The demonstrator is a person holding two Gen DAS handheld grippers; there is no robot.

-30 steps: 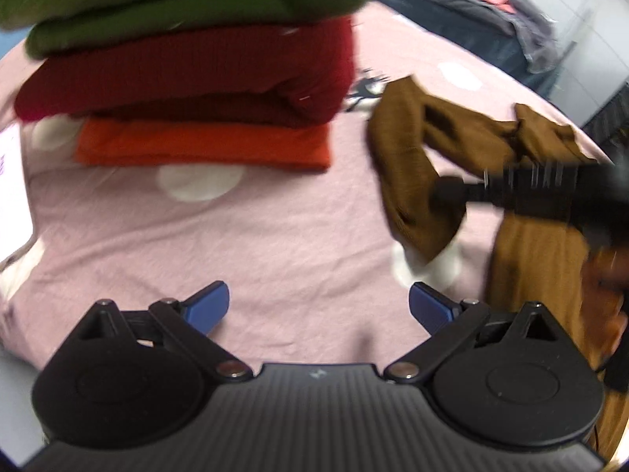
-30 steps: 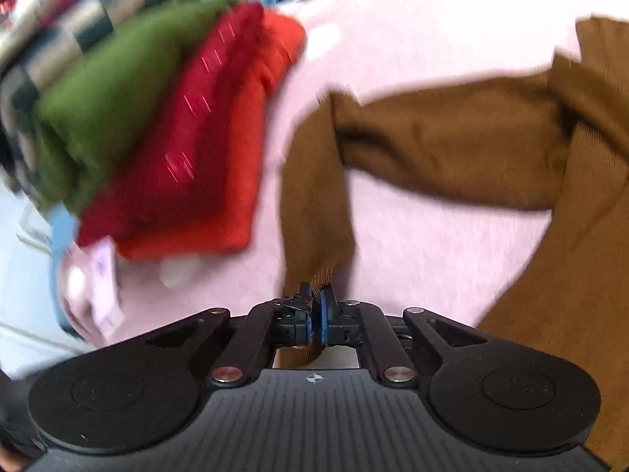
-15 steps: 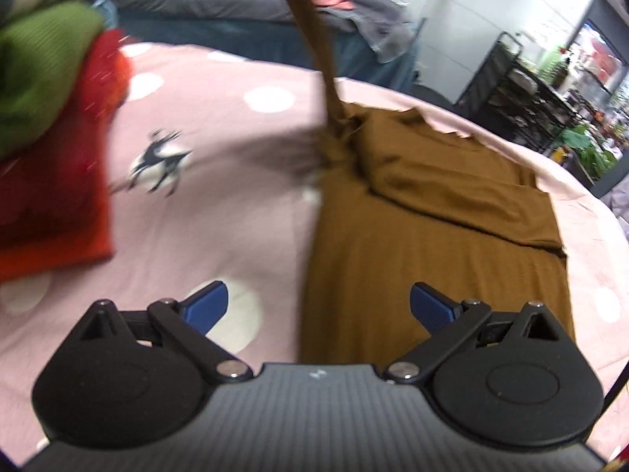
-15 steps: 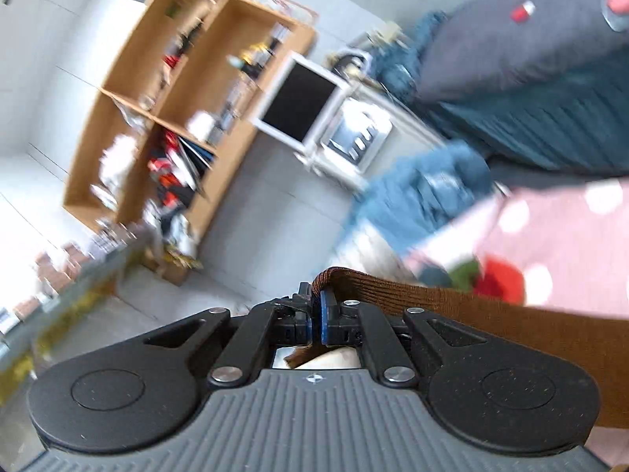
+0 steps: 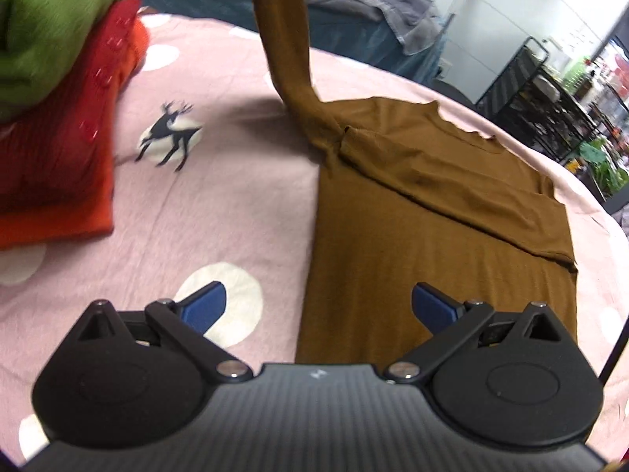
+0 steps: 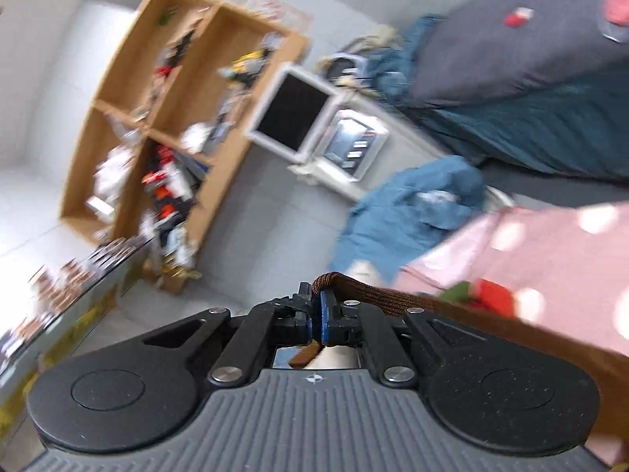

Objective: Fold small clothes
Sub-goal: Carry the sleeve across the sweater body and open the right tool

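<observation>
- Now, in the left wrist view, the brown top [image 5: 452, 212] is seen flat on the pink sheet [image 5: 220, 204], beside the folded pile [image 5: 59, 118]. One sleeve [image 5: 283, 39] is pulled up high. The left gripper [image 5: 316, 306] is spread wide and holds nothing.
- In the right wrist view, the sleeve cuff [image 6: 365, 295] is pinched by the right gripper [image 6: 316, 318], pressed tight. The sleeve is best laid slowly across the chest, kept smooth.

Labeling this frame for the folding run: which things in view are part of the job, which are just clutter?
In the job:
- brown long-sleeved top, one sleeve lifted
- right tool, shut on the sleeve cuff
- left tool, open, empty
- stack of folded clothes

Lying about:
- wooden shelf unit
- blue cloth heap
- black wire rack
</observation>
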